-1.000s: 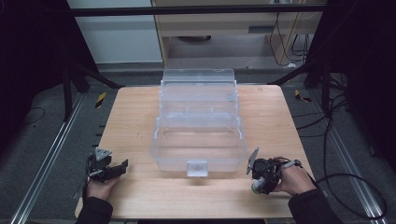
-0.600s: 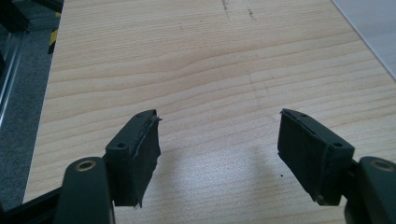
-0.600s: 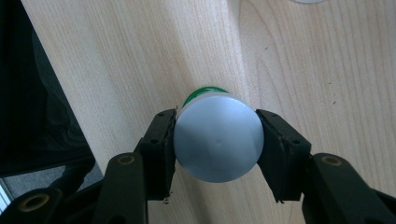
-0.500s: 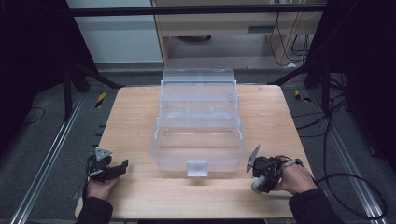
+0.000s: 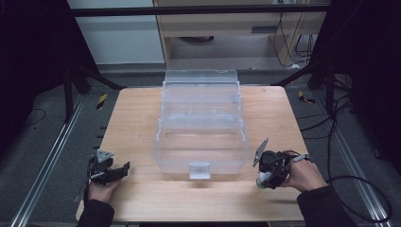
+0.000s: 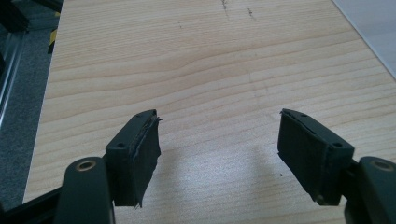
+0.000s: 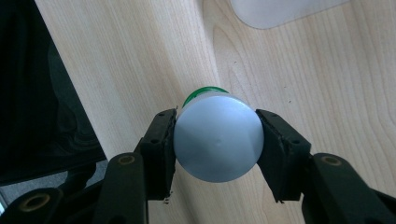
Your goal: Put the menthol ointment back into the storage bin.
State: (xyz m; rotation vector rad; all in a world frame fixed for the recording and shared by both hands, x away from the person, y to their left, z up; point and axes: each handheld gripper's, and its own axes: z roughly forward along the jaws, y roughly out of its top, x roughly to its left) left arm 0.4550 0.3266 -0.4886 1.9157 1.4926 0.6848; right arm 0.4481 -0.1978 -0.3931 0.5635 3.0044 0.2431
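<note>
My right tongs (image 7: 215, 142) grip a small white bottle (image 7: 217, 140) with a green band, both pads pressed on its sides, above the desk (image 5: 142, 118) near its front right corner. My left tongs (image 6: 219, 154) stand wide with nothing between them, at the front left corner, well apart from the clear plastic box (image 5: 201, 137) mid-desk.

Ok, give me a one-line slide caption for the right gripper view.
Right gripper clamped on a round grey-capped container with a green band, held above the wooden table.
</note>
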